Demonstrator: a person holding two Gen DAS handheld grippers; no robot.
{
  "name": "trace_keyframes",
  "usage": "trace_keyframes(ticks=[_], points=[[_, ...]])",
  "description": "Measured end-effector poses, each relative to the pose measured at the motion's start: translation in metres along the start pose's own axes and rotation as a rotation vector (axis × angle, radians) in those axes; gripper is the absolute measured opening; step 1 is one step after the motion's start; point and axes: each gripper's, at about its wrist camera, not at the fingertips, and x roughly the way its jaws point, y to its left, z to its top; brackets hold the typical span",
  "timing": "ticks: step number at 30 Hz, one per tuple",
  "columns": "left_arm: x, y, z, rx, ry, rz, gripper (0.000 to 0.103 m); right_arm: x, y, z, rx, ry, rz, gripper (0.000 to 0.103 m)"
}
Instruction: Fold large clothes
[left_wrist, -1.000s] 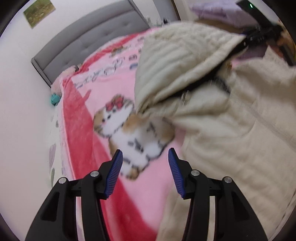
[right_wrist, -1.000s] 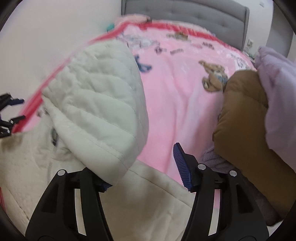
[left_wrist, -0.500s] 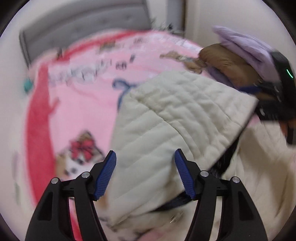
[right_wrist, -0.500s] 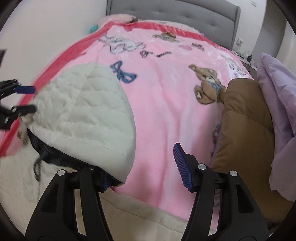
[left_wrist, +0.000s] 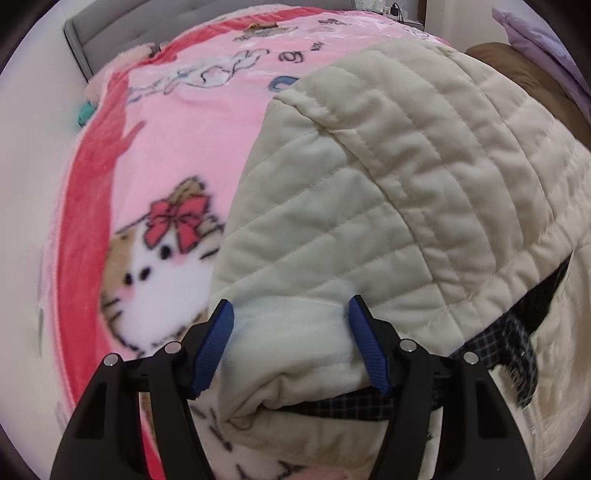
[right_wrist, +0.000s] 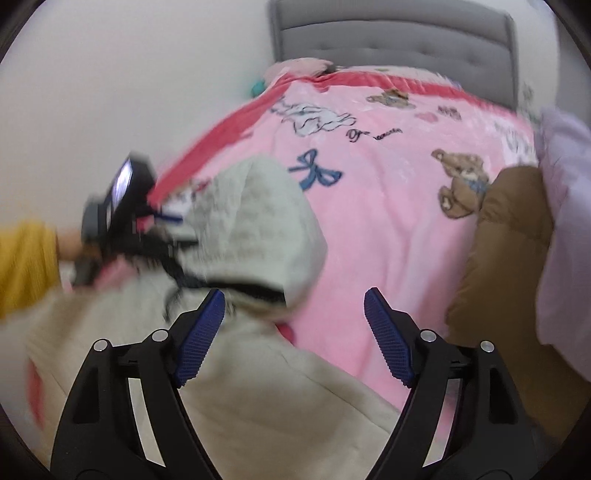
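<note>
A cream quilted hooded coat (left_wrist: 388, 192) with a dark checked lining lies on the pink blanket (left_wrist: 166, 122). My left gripper (left_wrist: 291, 350) is open, its blue pads either side of the hood's edge, with cloth between them. In the right wrist view the hood (right_wrist: 258, 221) lies at the left and the coat's body (right_wrist: 277, 398) spreads below. My right gripper (right_wrist: 293, 339) is open and empty above the coat's body, apart from the hood. The left gripper (right_wrist: 122, 206) shows blurred at the hood's left side.
A brown padded garment (right_wrist: 506, 251) and a lilac one (right_wrist: 565, 221) are piled at the right of the bed. A grey headboard (right_wrist: 391, 33) stands at the far end. A white wall (right_wrist: 110, 74) runs along the left.
My left gripper has moved in onto the hood's edge. My right gripper has drawn back off the hood, which has dropped onto the bed.
</note>
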Motion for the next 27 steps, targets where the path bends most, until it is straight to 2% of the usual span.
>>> trace_keyframes(ticks=[1, 2, 3, 5, 6, 7, 10, 12, 17, 20, 22, 23, 24, 27], points=[[0.0, 0.001, -0.001, -0.003, 0.0, 0.01, 0.065, 0.009, -0.005, 0.011, 0.042, 0.003, 0.013, 0.069], [-0.001, 0.001, -0.003, -0.011, -0.001, 0.017, 0.065, 0.018, -0.008, 0.02, 0.062, 0.009, 0.008, 0.052], [-0.004, -0.001, -0.006, -0.021, -0.002, 0.012, 0.065, 0.032, -0.011, 0.034, 0.072, 0.017, 0.042, 0.03], [-0.007, 0.0, -0.008, -0.035, -0.007, 0.008, 0.065, 0.05, -0.008, 0.047, 0.057, 0.028, 0.05, 0.014], [-0.007, 0.001, -0.01, -0.034, -0.008, 0.009, 0.065, 0.063, -0.004, 0.053, 0.031, 0.053, 0.071, 0.012], [-0.008, 0.0, -0.012, -0.03, -0.008, 0.017, 0.065, 0.077, 0.002, 0.054, -0.01, 0.086, 0.049, 0.011], [-0.002, 0.01, -0.015, -0.02, -0.012, 0.019, 0.065, 0.117, 0.018, 0.041, -0.159, 0.209, -0.056, 0.011], [-0.002, 0.014, -0.02, -0.032, -0.021, 0.0, 0.065, 0.14, 0.015, 0.028, -0.177, 0.267, -0.096, 0.01], [0.003, 0.019, -0.028, -0.04, -0.022, -0.023, 0.066, 0.175, 0.0, 0.015, -0.108, 0.32, -0.129, 0.008], [-0.005, 0.025, -0.027, -0.021, -0.023, -0.048, 0.067, 0.169, 0.008, 0.019, -0.154, 0.34, -0.136, 0.011], [-0.019, 0.03, -0.025, 0.05, -0.068, -0.068, 0.067, 0.143, 0.013, 0.027, -0.202, 0.298, -0.079, 0.03], [-0.025, 0.031, -0.025, 0.088, -0.089, -0.079, 0.067, 0.13, 0.014, 0.029, -0.215, 0.263, -0.048, 0.05], [-0.034, 0.031, -0.024, 0.149, -0.119, -0.082, 0.067, 0.111, 0.016, 0.034, -0.234, 0.202, -0.025, 0.057], [-0.042, 0.027, -0.012, 0.303, -0.14, -0.022, 0.07, 0.087, 0.015, 0.052, -0.233, 0.111, 0.0, 0.057]])
